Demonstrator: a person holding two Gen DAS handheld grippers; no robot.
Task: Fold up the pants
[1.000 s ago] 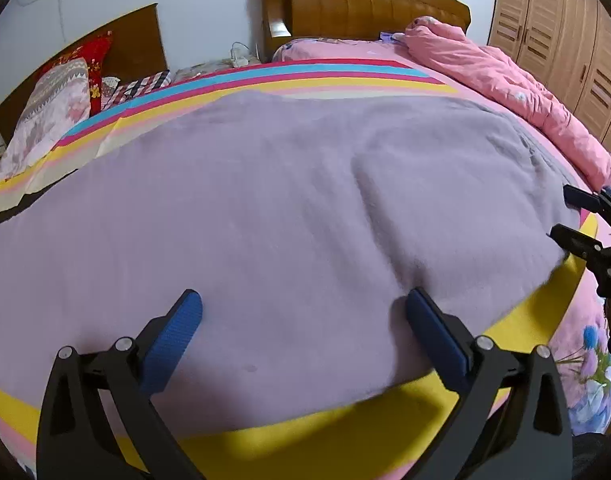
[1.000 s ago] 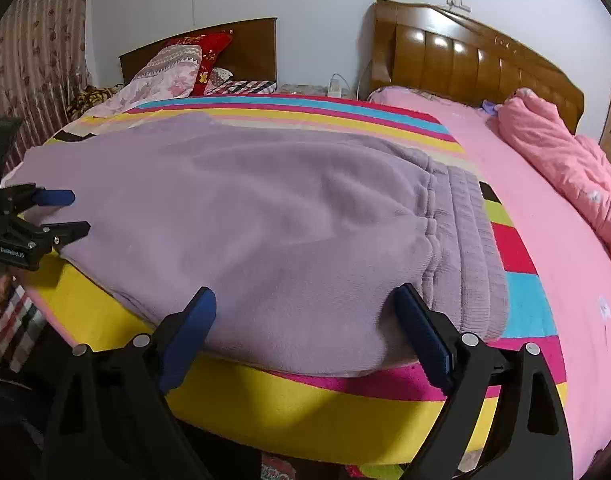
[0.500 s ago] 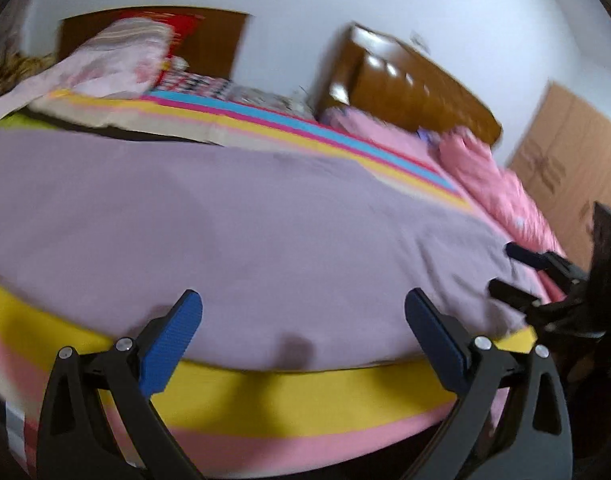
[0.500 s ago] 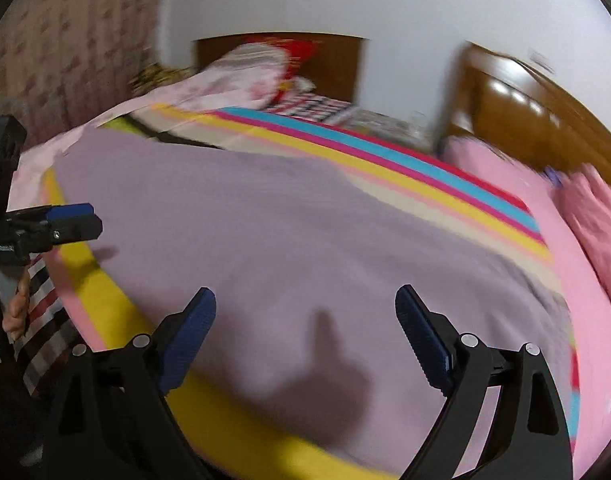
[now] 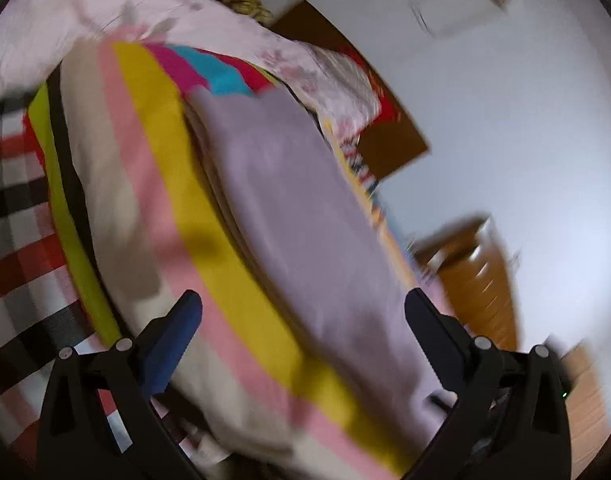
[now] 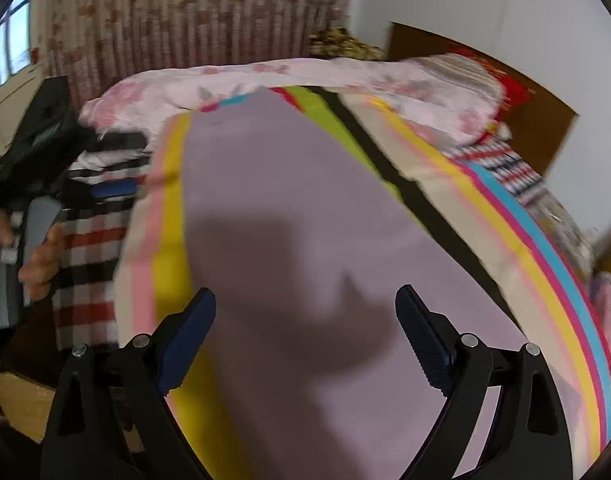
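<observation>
1. Left claw point(image 5: 301, 320): jaws wide apart, nothing between them; view blurred and tilted.
2. Right claw point(image 6: 305, 320): jaws spread wide, empty.
3. Lilac pants point(image 6: 289, 240) lie flat on the striped bedspread point(image 6: 517, 248), directly ahead of and under the right claw; ahead of the left claw, nearer its right finger.
4. A hand point(image 6: 39, 264) shows far left of the right claw, beside checked cloth point(image 6: 89, 240).

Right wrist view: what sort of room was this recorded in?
Most likely a home bedroom: a bed under a striped sheet, a wooden headboard against the wall, and floral curtains beside a window. Lilac pants lie spread on the bed.
</observation>
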